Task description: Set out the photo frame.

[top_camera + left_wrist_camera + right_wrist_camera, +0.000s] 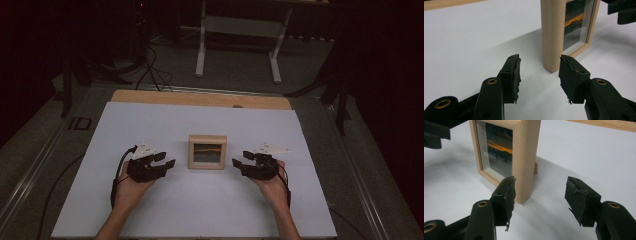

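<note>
A small light-wood picture frame stands upright in the middle of the white sheet, with a dark picture streaked in orange behind its glass. My left gripper lies just left of the frame, open, pointing at its side. In the left gripper view the frame's near edge rises just beyond the open left gripper, apart from both pads. My right gripper mirrors it on the frame's right, open and apart from the frame. In the right gripper view the frame stands just past the right gripper.
The sheet covers a wooden tabletop whose bare strip shows along the far edge. Behind the table stand white desk legs, with black stand legs and cables on the grey floor. A cable trails from the left gripper.
</note>
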`<state>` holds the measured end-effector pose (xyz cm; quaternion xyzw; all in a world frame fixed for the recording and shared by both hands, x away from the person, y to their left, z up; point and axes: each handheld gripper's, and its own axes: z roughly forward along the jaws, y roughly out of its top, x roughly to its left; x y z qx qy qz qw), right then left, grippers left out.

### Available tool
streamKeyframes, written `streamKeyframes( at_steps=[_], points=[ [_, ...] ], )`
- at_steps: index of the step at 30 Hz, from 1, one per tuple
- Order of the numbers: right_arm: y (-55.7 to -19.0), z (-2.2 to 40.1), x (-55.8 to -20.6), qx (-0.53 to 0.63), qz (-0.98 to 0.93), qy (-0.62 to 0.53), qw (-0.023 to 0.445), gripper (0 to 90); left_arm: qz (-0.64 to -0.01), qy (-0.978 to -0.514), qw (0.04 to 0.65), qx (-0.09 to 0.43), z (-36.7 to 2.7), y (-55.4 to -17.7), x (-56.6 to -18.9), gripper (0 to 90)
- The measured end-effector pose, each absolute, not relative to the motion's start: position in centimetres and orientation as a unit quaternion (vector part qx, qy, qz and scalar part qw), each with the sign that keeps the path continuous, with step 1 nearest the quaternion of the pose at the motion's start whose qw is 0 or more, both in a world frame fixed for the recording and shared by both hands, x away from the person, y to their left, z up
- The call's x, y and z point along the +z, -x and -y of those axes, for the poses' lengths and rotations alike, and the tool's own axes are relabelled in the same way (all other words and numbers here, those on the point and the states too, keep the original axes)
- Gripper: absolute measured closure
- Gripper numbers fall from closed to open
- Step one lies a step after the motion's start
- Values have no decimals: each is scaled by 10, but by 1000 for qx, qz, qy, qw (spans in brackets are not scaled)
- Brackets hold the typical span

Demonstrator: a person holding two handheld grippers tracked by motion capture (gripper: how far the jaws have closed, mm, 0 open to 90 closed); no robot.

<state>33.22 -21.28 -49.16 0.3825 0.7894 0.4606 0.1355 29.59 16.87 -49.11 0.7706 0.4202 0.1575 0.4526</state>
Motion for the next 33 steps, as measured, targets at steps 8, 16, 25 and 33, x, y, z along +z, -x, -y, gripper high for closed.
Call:
streamKeyframes(
  at_steps=[8, 16, 25, 33],
  points=[
    [-327, 220, -496, 455, -788, -391, 138, 409, -429, -765, 447, 175, -182, -289, -491, 503],
    [-324, 239, -494, 454, -779, -405, 149, 410, -437, -760, 447, 181, -200, -283, -492, 502],
    [-317, 253, -498, 445, -780, -412, 157, 410, -448, -753, 446, 185, -218, -277, -493, 502],
    [-303, 265, -500, 437, -782, -411, 169, 410, -464, -740, 447, 193, -238, -267, -494, 503]
  ],
)
